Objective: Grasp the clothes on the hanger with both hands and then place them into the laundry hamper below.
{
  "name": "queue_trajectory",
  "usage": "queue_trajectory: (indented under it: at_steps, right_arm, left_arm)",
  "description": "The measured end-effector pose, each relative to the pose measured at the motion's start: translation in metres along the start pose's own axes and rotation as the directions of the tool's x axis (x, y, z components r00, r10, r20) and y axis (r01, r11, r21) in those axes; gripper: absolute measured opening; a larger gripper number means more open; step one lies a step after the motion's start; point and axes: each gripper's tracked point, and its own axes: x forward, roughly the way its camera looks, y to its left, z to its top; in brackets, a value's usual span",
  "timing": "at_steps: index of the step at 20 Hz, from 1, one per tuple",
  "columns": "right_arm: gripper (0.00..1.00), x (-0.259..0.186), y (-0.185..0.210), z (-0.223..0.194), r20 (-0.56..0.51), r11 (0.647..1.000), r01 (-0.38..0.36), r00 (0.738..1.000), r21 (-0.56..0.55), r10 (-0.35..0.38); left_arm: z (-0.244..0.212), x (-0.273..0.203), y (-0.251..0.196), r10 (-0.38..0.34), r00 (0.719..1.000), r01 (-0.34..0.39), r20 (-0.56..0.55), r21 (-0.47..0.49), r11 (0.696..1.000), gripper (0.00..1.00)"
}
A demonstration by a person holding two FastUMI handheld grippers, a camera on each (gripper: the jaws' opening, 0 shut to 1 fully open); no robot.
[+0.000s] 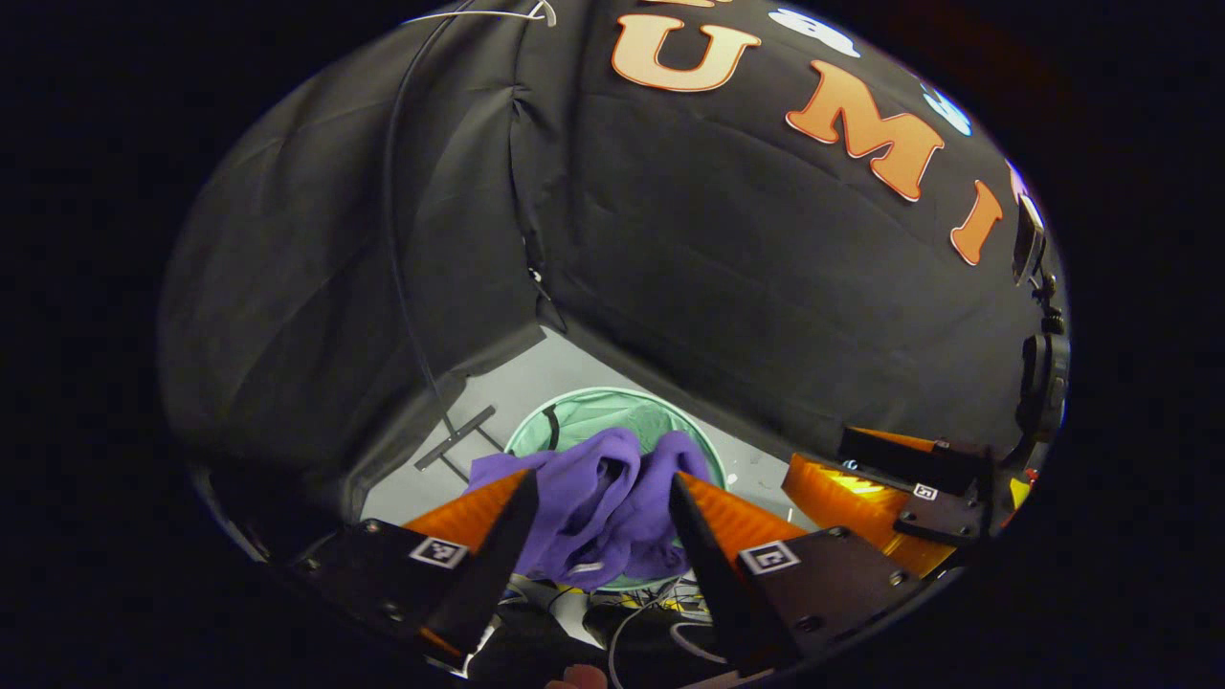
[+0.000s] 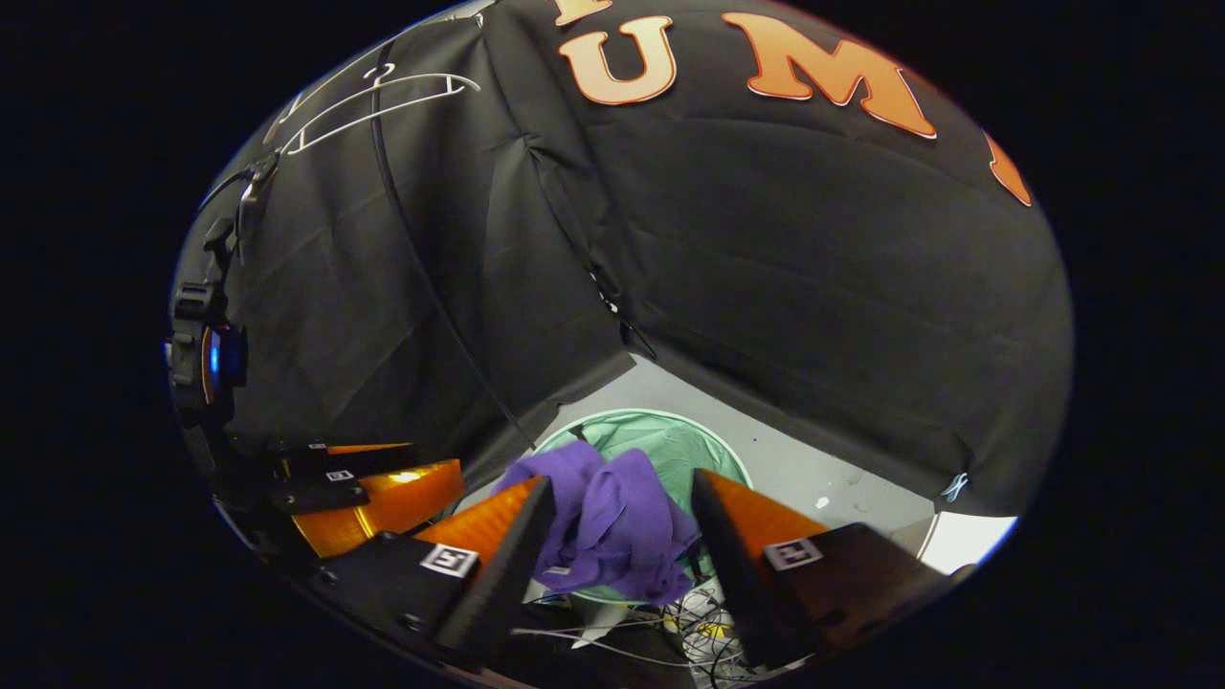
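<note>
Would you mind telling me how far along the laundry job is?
Nearly done: the hanger is bare, and the purple garment lies in the green hamper, draped over its near rim. Both tools, left and right, are open above it. Perhaps tuck it in.

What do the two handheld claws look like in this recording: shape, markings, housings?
The left claw and the right claw each carry two tapered, wedge-shaped fingers on dark flat plates with screws. Every plate bears a small square black-and-white marker tag. Seen from the other side, the right claw's housing is translucent orange under dark plates.
</note>
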Motion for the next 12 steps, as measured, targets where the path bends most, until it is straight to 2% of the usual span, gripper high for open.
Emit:
queue_trajectory:
  at_steps: [1,4,5,6,7,8,10,11,12]
  right_arm:
    - [1.0,0.0,-0.001,-0.003,-0.007,1.0,0.002,1.0,0.004,-0.002]
    - [1.0,0.002,0.0,-0.009,-0.023,1.0,-0.005,1.0,0.02,0.005]
    - [0.94,0.003,0.0,-0.01,-0.027,1.0,-0.002,1.0,0.018,0.002]
    - [1.0,0.003,0.0,-0.013,-0.03,1.0,0.001,1.0,0.016,0.0]
    - [1.0,0.004,0.001,-0.015,-0.035,1.0,0.001,0.999,0.018,0.0]
    - [0.94,0.004,0.002,-0.016,-0.039,1.0,-0.003,0.999,0.022,0.004]
    - [0.94,0.003,0.005,-0.016,-0.041,1.0,-0.006,0.999,0.022,0.007]
    - [1.0,0.002,0.006,-0.016,-0.039,1.0,-0.006,0.999,0.019,0.006]
    - [1.0,0.002,0.007,-0.016,-0.037,1.0,-0.005,0.999,0.016,0.006]
  left_arm:
    - [-0.007,-0.001,0.004,0.005,1.0,-0.005,-0.005,-0.008,1.0,0.94]
    - [-0.009,-0.003,0.013,0.024,1.0,-0.024,-0.009,-0.032,0.999,0.96]
    - [-0.008,-0.003,0.014,0.027,1.0,-0.028,-0.013,-0.036,0.999,0.96]
    - [-0.006,-0.005,0.016,0.025,1.0,-0.025,-0.007,-0.041,0.999,0.96]
    - [-0.004,-0.006,0.016,0.021,1.0,-0.022,-0.001,-0.044,0.999,0.96]
    - [-0.004,-0.007,0.016,0.017,1.0,-0.017,0.003,-0.046,0.999,0.96]
    - [-0.003,-0.009,0.017,0.015,1.0,-0.015,0.007,-0.042,0.999,0.96]
    - [-0.004,-0.009,0.018,0.016,1.0,-0.016,0.01,-0.04,0.999,0.96]
    - [-0.003,-0.01,0.018,0.017,1.0,-0.016,0.013,-0.037,0.999,0.96]
